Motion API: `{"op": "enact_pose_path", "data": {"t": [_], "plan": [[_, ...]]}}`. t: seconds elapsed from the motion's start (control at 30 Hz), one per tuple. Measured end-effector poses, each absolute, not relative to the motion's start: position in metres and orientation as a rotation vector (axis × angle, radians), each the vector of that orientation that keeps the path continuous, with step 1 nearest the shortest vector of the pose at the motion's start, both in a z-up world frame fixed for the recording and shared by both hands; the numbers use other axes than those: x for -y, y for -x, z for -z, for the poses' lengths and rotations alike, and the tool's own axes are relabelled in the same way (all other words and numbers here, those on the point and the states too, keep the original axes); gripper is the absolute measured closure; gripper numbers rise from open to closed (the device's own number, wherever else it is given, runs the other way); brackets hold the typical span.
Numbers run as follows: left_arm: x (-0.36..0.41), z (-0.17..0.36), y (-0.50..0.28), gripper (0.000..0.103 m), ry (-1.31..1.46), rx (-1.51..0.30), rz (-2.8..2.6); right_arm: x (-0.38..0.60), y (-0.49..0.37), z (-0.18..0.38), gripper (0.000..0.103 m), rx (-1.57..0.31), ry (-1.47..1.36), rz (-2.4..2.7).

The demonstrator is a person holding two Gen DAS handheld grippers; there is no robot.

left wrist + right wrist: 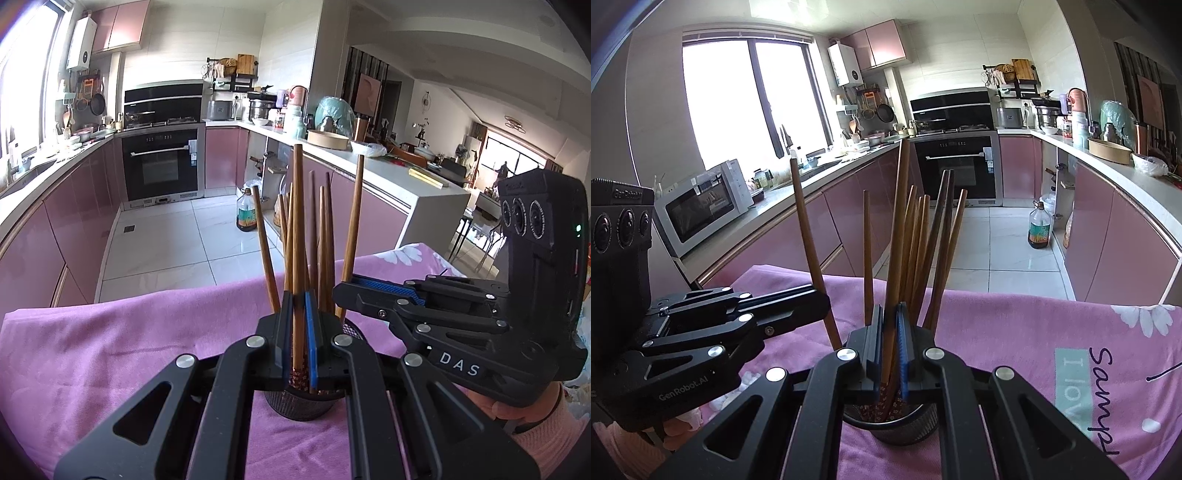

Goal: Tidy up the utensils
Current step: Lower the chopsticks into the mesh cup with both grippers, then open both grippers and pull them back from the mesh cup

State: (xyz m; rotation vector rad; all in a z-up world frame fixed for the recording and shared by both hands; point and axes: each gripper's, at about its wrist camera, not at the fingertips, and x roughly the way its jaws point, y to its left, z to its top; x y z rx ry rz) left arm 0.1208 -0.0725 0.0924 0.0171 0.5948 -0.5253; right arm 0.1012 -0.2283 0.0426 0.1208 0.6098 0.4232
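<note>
Left wrist view shows the left gripper [299, 332] clenched on one wooden chopstick [298, 229] that stands upright with its patterned lower end inside the black mesh holder [301, 404], which sits on the purple cloth [110, 350] covering the worktop. In the right wrist view the right gripper [891, 347] is likewise clamped on a second chopstick [899, 229] reaching into the same holder. The step looks like seating both sticks in the holder; doing it well means keeping each one close to vertical, lowering it until it bottoms out, and letting go one gripper at a time so the light holder does not tip. The other chopsticks [325, 240] fan out just beside both grippers and could be knocked. Well apart on the floor stands an oil bottle [1039, 230]; a microwave [701, 203] sits on the far counter.
</note>
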Motion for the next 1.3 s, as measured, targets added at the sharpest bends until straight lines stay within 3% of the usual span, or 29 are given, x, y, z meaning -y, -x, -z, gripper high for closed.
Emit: {"op": "enact_pose_path", "data": {"t": [0.93, 1.03, 1.17, 1.23, 1.27, 1.3], "plan": [[0.07, -0.051, -0.159, 0.094, 0.006, -0.669, 0.472, 0.225, -0.115, -0.031, 0.095, -0.642, -0.132, -0.385], [0.067, -0.048, -0.157, 0.08, 0.004, -0.658, 0.46, 0.226, -0.113, -0.031, 0.094, -0.639, -0.135, -0.388], [0.058, -0.043, -0.144, 0.058, 0.009, -0.618, 0.435, 0.228, -0.102, -0.033, 0.076, -0.613, -0.126, -0.382], [0.052, -0.041, -0.137, 0.04, 0.009, -0.591, 0.411, 0.228, -0.092, -0.033, 0.07, -0.594, -0.114, -0.376], [0.049, -0.04, -0.132, 0.035, 0.008, -0.574, 0.392, 0.228, -0.086, -0.033, 0.059, -0.578, -0.104, -0.369], [0.044, -0.039, -0.126, 0.023, 0.013, -0.556, 0.375, 0.228, -0.082, -0.033, 0.043, -0.564, -0.097, -0.361]]}}
